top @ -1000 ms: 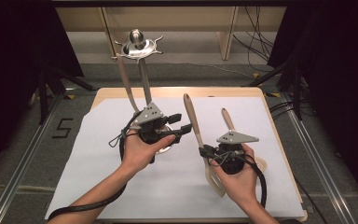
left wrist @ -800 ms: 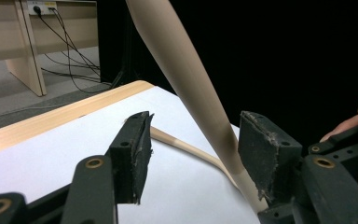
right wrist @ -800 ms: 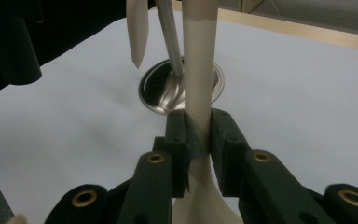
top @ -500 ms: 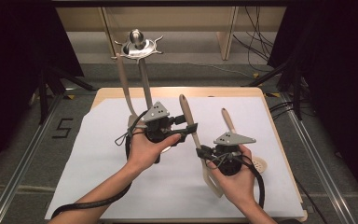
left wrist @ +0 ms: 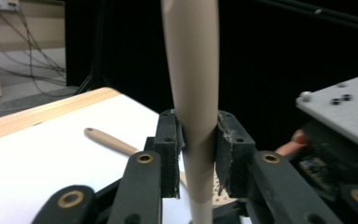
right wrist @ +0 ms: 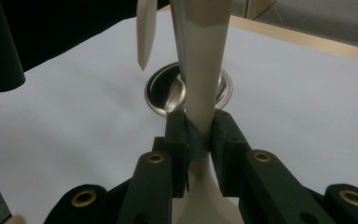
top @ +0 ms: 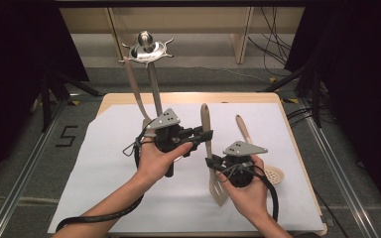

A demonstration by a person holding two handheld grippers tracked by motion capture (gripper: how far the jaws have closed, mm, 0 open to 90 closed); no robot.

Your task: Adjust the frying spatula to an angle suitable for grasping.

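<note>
The beige slotted spatula point(top: 210, 148) stood above the white sheet point(top: 104, 163) near the middle of the table point(top: 188, 97), handle toward the far side and blade toward the near edge, held by both grippers. The right gripper point(top: 212, 162) clenched the neck just above the blade, its pads tight against the plastic in the right gripper view. The left gripper point(top: 204, 133) reached in from the left onto the handle; its jaws had just been closing, and in the left gripper view both pads pressed the tapering handle point(left wrist: 193, 107).

To do this handover well, I judged the left grip should be firm and square on the handle before the right one let go, since the handle narrows and is smooth and could slide or twist between the pads.

The spatula looked matte, pale tan, with a long handle widening toward its rounded far end and a flat slotted blade. 1 more spoon point(top: 250, 144) of the same colour, with a perforated bowl, lay on the sheet to the right, and 2 further utensils hung from a metal rack point(top: 146, 48) at the far side.
</note>
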